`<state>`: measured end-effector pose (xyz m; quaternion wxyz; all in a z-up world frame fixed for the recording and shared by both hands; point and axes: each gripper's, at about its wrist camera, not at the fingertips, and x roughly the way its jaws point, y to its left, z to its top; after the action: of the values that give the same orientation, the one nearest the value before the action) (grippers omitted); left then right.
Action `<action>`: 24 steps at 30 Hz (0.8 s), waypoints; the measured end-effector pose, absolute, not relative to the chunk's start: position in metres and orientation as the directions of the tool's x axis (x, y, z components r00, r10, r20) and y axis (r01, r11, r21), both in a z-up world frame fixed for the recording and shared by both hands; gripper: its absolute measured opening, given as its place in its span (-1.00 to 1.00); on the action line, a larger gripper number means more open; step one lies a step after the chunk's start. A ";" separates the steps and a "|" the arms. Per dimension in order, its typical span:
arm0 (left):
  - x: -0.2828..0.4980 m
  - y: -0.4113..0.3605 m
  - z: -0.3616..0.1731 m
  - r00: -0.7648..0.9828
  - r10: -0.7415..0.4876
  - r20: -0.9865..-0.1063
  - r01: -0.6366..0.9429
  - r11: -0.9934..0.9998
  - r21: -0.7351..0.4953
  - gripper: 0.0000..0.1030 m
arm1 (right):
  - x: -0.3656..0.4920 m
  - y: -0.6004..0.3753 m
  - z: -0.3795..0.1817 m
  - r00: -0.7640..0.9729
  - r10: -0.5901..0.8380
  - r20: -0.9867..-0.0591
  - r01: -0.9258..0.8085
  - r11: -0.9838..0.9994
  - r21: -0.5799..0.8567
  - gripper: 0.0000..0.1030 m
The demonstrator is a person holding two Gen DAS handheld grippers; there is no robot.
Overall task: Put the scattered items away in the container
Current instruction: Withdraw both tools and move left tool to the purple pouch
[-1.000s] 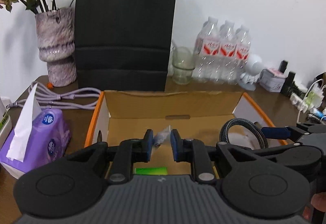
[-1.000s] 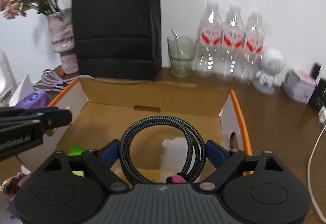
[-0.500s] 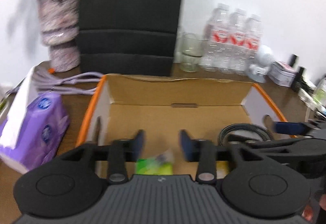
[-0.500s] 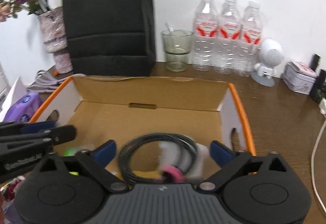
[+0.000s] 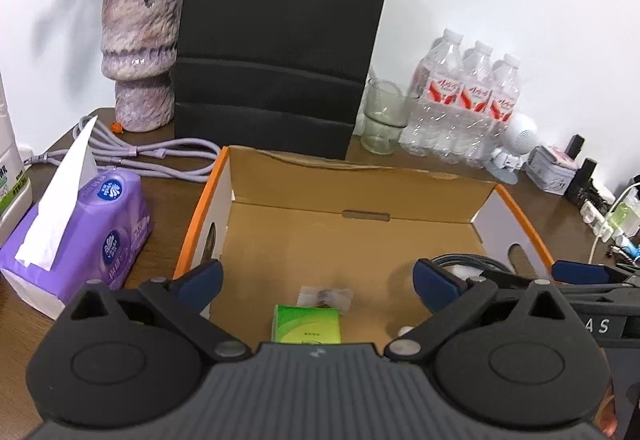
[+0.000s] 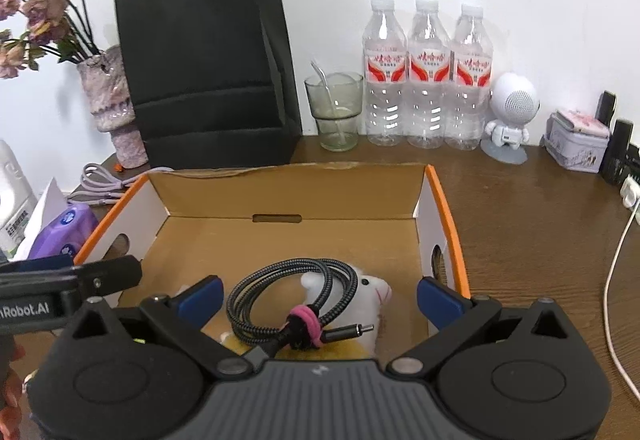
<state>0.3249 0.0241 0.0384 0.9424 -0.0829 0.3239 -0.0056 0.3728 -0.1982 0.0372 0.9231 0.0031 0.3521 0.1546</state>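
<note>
Pretty much wrapped up – coiled braided cable and plush toy already down in the cardboard box, small clear wrapper beside the green tissue pack, left gripper just sprung wide, right gripper likewise, both empty, nothing obviously loose outside.

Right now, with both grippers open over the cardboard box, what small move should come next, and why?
Probably lift both away. The left gripper, jaws just opened, has the small wrapped item lying free below; the right gripper is clear of the coiled cable in the cardboard box.
</note>
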 end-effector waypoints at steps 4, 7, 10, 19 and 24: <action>0.299 0.017 0.053 0.829 -0.092 -0.552 0.008 0.988 -0.153 1.00 | 0.351 -0.203 0.049 0.729 0.318 -0.606 -0.324 0.940 0.104 1.00; 0.274 0.014 0.061 0.853 -0.112 -0.509 0.053 0.990 -0.129 1.00 | 0.328 -0.211 0.058 0.746 0.350 -0.567 -0.361 0.928 0.098 1.00; 0.245 0.014 0.065 0.872 -0.134 -0.471 0.096 0.990 -0.105 1.00 | 0.300 -0.220 0.064 0.759 0.375 -0.532 -0.396 0.915 0.080 1.00; 0.169 0.022 0.035 0.866 -0.181 -0.465 0.149 0.983 -0.106 1.00 | 0.216 -0.249 0.035 0.771 0.391 -0.503 -0.437 0.899 0.028 1.00; 0.135 0.028 0.000 0.832 -0.179 -0.525 0.118 0.982 -0.148 1.00 | 0.178 -0.257 0.007 0.762 0.398 -0.511 -0.435 0.899 0.050 1.00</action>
<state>0.1349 0.0285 0.0000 0.9556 -0.0546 0.2789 -0.0777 0.1783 -0.2568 0.0070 0.9379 -0.0357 0.2640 0.2220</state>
